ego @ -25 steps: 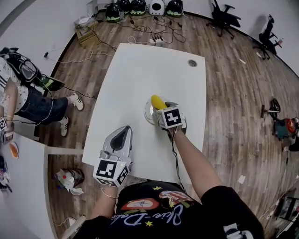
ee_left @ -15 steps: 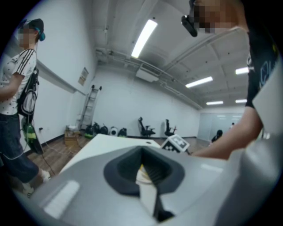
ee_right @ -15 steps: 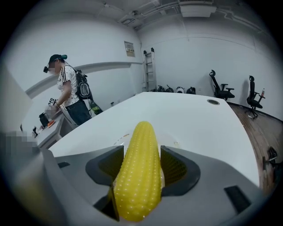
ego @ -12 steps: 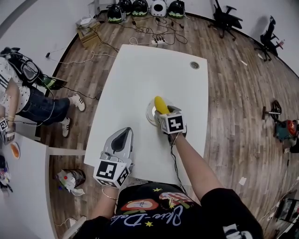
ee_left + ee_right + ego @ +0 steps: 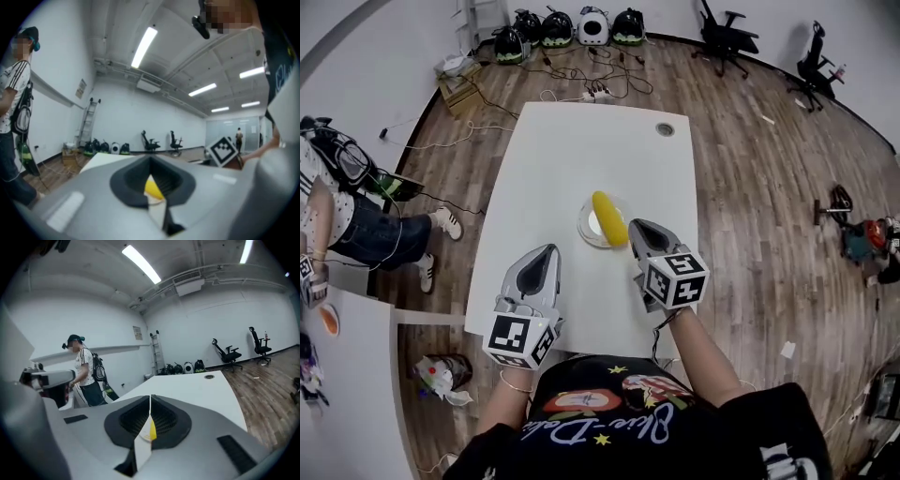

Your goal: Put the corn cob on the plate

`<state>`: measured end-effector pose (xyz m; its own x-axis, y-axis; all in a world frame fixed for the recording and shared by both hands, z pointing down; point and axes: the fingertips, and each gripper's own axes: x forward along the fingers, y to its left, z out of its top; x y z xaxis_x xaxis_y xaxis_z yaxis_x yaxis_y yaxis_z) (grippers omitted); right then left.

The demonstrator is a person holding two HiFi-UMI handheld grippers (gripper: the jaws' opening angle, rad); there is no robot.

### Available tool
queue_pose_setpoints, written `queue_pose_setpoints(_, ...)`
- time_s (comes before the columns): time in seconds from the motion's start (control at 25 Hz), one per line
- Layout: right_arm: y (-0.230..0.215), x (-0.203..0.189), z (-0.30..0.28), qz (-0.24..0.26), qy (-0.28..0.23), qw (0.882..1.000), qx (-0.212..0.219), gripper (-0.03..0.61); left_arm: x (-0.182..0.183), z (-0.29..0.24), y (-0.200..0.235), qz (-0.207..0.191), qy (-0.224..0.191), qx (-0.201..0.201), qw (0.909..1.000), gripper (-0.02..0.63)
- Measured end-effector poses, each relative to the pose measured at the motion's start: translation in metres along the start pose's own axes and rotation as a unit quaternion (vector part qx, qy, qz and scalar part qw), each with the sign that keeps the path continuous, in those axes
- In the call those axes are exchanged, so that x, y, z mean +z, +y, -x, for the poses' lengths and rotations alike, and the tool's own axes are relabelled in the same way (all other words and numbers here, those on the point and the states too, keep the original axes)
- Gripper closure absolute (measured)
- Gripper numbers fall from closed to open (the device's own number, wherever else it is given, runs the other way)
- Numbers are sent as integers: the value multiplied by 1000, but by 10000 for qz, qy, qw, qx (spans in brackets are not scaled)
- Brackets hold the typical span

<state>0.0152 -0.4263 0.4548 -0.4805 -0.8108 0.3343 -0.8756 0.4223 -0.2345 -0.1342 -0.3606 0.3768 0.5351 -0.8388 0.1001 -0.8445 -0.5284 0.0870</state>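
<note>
Nearby: corn cob (image 5: pixel 609 217) on plate (image 5: pixel 584 225); person (image 5: pixel 356 202) beside table (image 5: pixel 581 141), chairs (image 5: pixel 727 37) beyond.

L gripper (image 5: pixel 547 253) jaws together; R gripper (image 5: pixel 637 228) jaws closing, empty

Bright, even light from long white ceiling strip lamps (image 5: pixel 144 47). Soft shadows on white rectangular worktop (image 5: pixel 581 159); sheen on round shiny plate (image 5: pixel 584 225). Fisheye bending at edges; dark vignette, blurred near foreground in gripper views.

My right claw (image 5: pixel 149 412) is closing, jaws nearly together, nothing between them. Through the slit I see the yellow corn cob (image 5: pixel 152 430) just ahead, with the white surface (image 5: pixel 187 385) stretching beyond.
</note>
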Motion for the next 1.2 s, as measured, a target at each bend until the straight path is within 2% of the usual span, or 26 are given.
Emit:
queue_pose_setpoints(0.12, 11, -7, 45, -72, -111, 9999, -1, 563, 1, 3, -12, 66, -37, -274, 9996, 627)
queue_pose_setpoints(0.32, 25, -4, 85, 3, -354, 9993, -142, 565, -1, 2, -22, -48, 34, -456, 9989, 627)
queue_pose_setpoints(0.52, 32, 8, 88, 304, -475, 9983, -133, 565, 5, 3, -28, -85, -91, -514, 9986, 627)
queue_pose_setpoints(0.72, 30, 7, 87, 51, -315, 9992, -225, 565, 3, 8, -28, -91, -34, -497, 9987, 627)
queue_pose_setpoints(1.2, 31, 13, 81, 19, -325, 9991, -253, 565, 5, 11, -17, -65, -19, -375, 9993, 627)
